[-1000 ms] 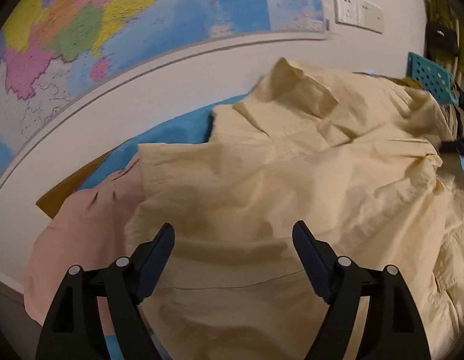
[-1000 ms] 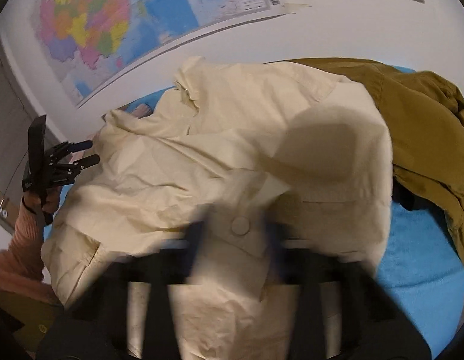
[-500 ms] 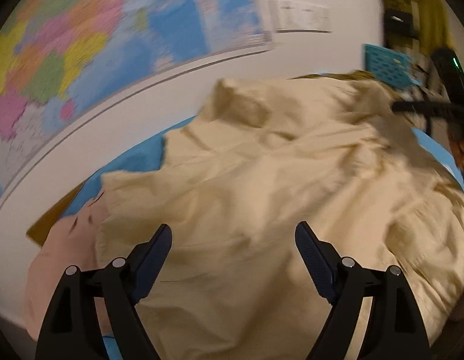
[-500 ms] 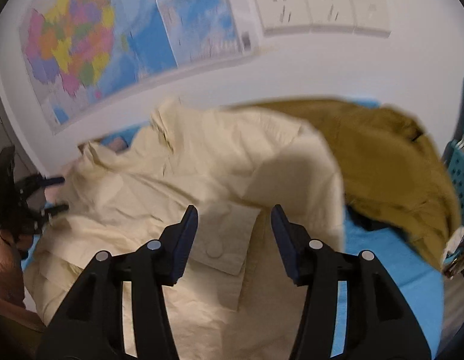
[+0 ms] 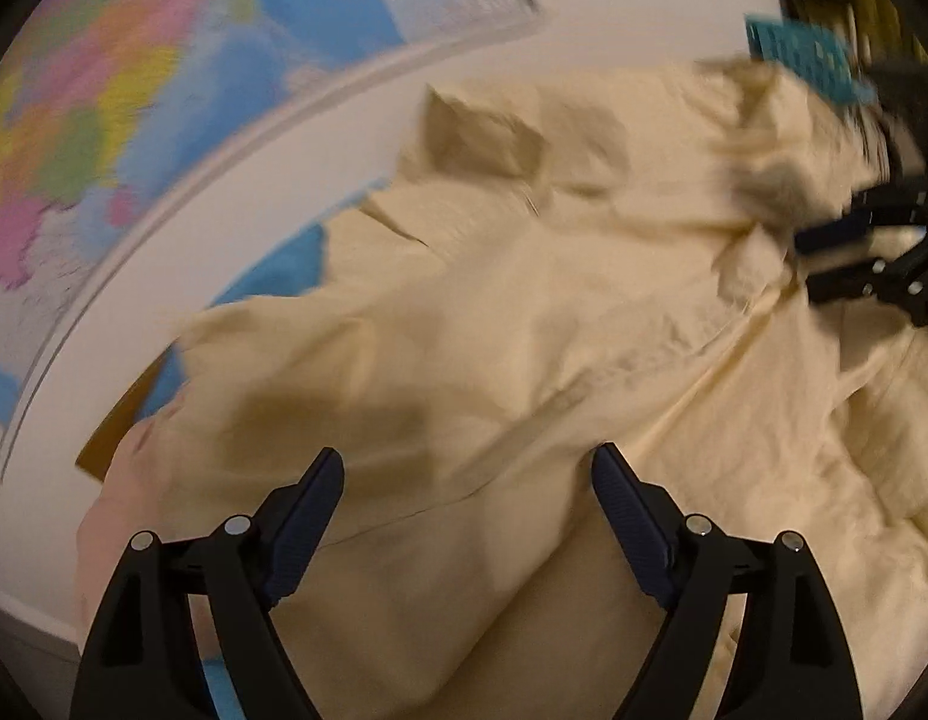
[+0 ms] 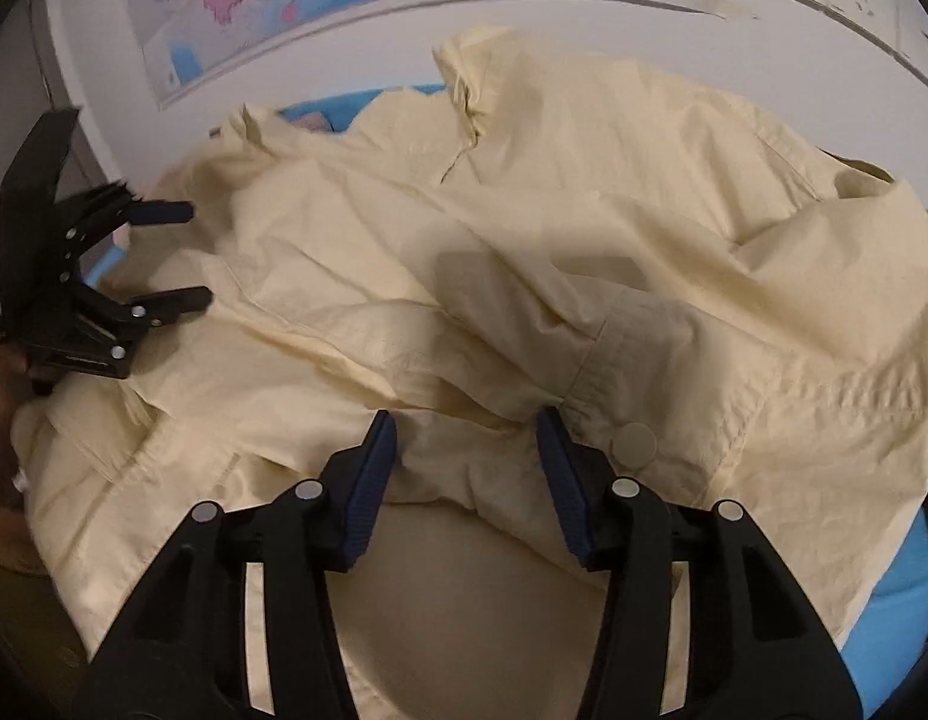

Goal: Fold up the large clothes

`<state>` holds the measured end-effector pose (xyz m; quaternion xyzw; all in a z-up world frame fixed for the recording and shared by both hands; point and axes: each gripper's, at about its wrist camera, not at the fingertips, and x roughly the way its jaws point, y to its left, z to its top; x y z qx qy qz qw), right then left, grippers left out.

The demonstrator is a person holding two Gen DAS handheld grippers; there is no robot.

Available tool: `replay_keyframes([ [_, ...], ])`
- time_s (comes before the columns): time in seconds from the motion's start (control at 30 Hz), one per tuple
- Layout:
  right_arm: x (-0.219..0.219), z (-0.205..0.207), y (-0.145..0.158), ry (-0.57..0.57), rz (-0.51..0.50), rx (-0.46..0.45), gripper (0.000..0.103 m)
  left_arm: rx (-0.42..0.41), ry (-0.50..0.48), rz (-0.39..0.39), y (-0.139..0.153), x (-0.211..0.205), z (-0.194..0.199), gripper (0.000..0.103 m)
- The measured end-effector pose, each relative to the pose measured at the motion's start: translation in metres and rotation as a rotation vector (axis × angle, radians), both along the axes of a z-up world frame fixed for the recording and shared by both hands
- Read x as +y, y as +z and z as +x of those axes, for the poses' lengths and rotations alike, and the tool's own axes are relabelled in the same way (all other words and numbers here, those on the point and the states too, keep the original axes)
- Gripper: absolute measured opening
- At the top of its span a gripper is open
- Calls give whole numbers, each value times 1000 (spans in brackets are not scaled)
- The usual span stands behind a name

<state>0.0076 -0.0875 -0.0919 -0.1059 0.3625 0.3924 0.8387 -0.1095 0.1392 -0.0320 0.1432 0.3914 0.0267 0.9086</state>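
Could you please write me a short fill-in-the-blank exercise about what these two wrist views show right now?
1. The shirt spread out for folding is pale ____ in colour.
2. The jaws of the left gripper and the right gripper both stand ____.
3. The cover under the shirt is ____ in colour.
4. On the wall behind hangs a coloured ____.

Missing words: yellow; open; blue; map

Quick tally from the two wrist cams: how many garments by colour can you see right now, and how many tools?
Cream shirt: 1
Pink garment, mostly under the cream shirt: 1
Olive-brown garment, only a sliver at the cream shirt's far edge: 1
Tools: 2, left tool and right tool, both open
Total: 3 garments, 2 tools, 5 things
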Motion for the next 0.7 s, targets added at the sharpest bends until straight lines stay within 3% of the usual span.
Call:
replay_keyframes([
  [0.1, -29, -23, 22, -12, 102, -35, 72, -76, -2, -115, 21, 21, -42, 85],
  [0.27, -96, -60, 33, -53, 252, 11, 76, -143, 39, -277, 30, 60, -116, 91],
  [0.5, -173, -99, 5, -210, 353, 84, 86, -114, 117, -473, -3, 91, -180, 95],
  [0.57, -193, -104, -9, -233, 399, 138, 87, -74, 116, -575, -16, 95, -188, 96],
  [0.7, -203, -113, -31, -212, 436, 217, 90, 18, 109, -656, -41, 86, -188, 96],
])
